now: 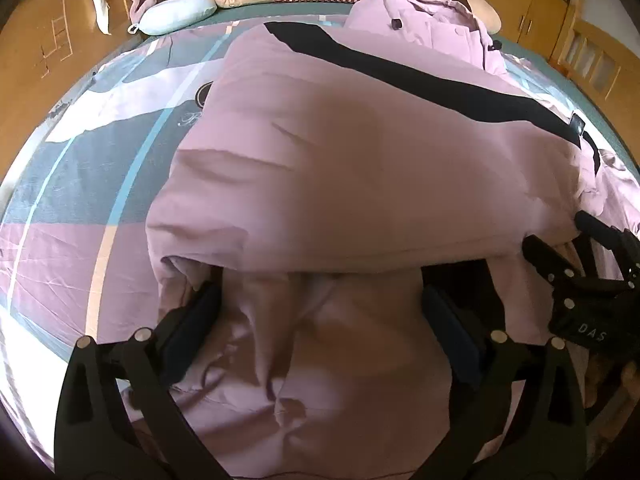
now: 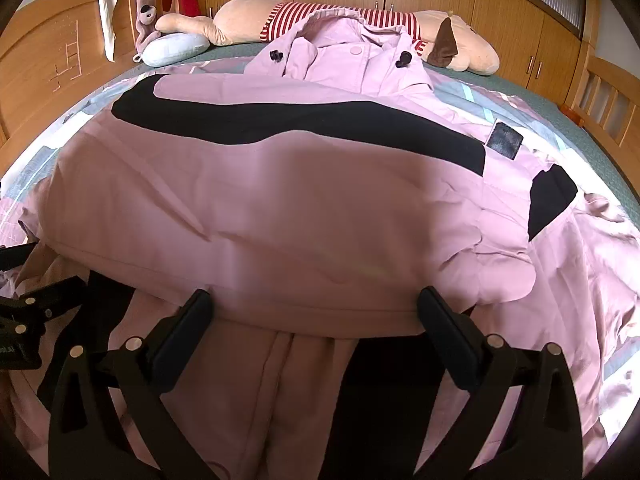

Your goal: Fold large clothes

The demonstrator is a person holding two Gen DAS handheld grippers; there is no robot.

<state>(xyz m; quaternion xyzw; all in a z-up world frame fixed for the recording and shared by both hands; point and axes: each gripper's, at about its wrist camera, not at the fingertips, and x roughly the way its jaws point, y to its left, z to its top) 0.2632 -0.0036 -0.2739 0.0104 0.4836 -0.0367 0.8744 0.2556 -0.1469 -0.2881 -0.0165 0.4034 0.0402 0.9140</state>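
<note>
A large pink jacket point(image 1: 360, 168) with a black stripe lies on the bed, its lower half folded up over the body; it also shows in the right wrist view point(image 2: 280, 200). My left gripper point(image 1: 320, 296) is open, its fingers wide apart at the folded edge near the left side. My right gripper point(image 2: 316, 304) is open, its fingers astride the folded edge. The right gripper shows at the right of the left wrist view point(image 1: 560, 236). The jacket's hood and collar point(image 2: 352, 56) lie at the far end.
The bed sheet point(image 1: 80, 168) is patterned pink, grey and blue. A big plush toy in a red-striped shirt point(image 2: 360, 20) and a pale blue pillow point(image 2: 176, 50) lie at the far edge. Wooden headboard point(image 2: 52, 52) and cupboards stand behind.
</note>
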